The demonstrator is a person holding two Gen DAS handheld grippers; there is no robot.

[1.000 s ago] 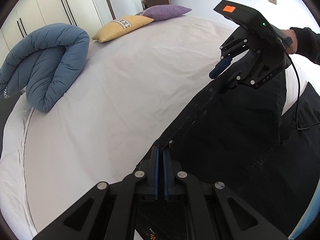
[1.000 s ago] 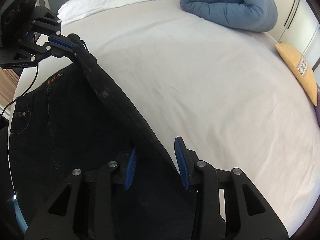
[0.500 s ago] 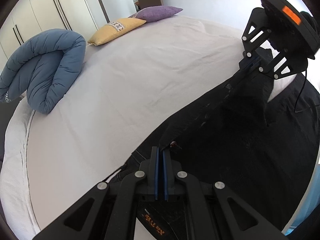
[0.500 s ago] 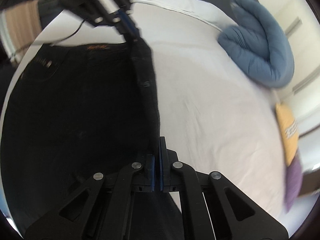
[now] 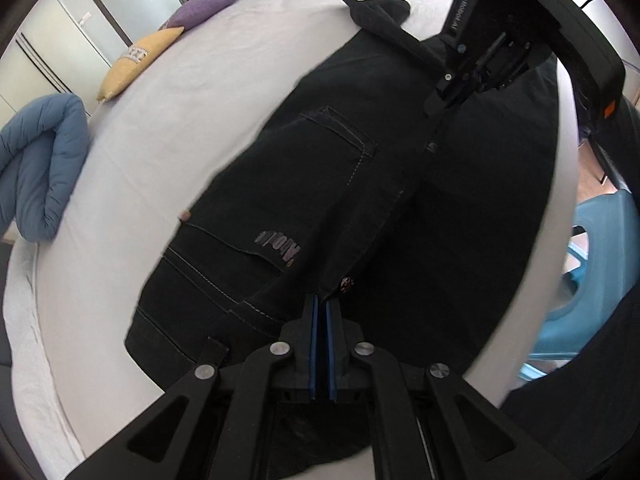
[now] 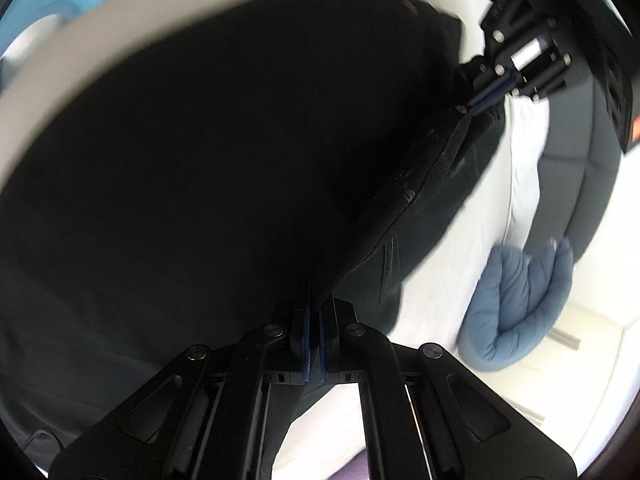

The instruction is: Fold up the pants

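Pants swung over into a lengthwise fold

Pants now hang doubled over the white bed, back pocket showing. A second ago the right gripper stood open beside the seam; its jaws have just been closing and now clench the fabric. The left gripper keeps gripping the waistband, so the half-fold is nearly laid
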